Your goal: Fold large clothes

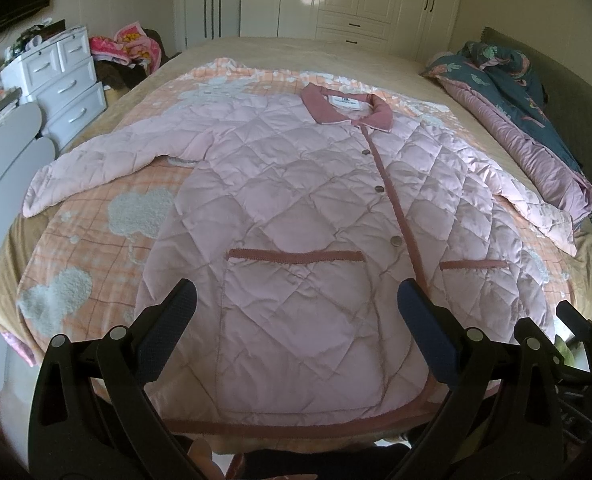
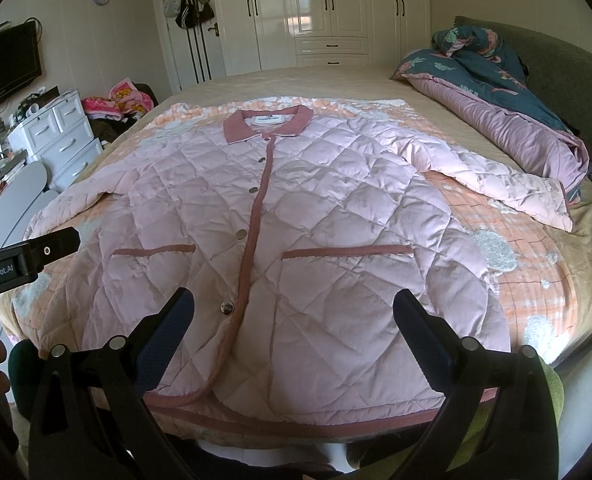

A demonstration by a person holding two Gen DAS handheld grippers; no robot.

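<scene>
1. Pink quilted jacket [image 1: 296, 216] spread flat, front up and buttoned, on an orange plaid blanket [image 1: 95, 216] over the bed [image 1: 296, 52]; hem at the near edge of the bed, collar [image 1: 346, 110] at the far end.
2. Long axis running near to far along the dark pink placket; collar pointing away toward the wardrobes [image 2: 328, 8], both sleeves spread out to left and right.
3. Left tongs [image 1: 296, 312] apart, holding nothing, hovering above the near left pocket [image 1: 296, 320]; right tongs [image 2: 293, 312] likewise apart and empty, above the near hem close to the lowest button [image 2: 227, 307].
4. Likely trouble: padded, slippery-looking quilting could slide out of a shallow pinch, so a grab of 1 layer only would leave the back panel behind and skew the fold.
5. Blanket beneath could get caught along with the hem, dragging it into the fold.
6. Right sleeve end lying near the heaped duvet [image 2: 508, 120] on the far right; a sweeping fold there might snag it.
7. Hem overhanging the near bed edge slightly; an uneven pull could tip the jacket off toward the floor.
</scene>
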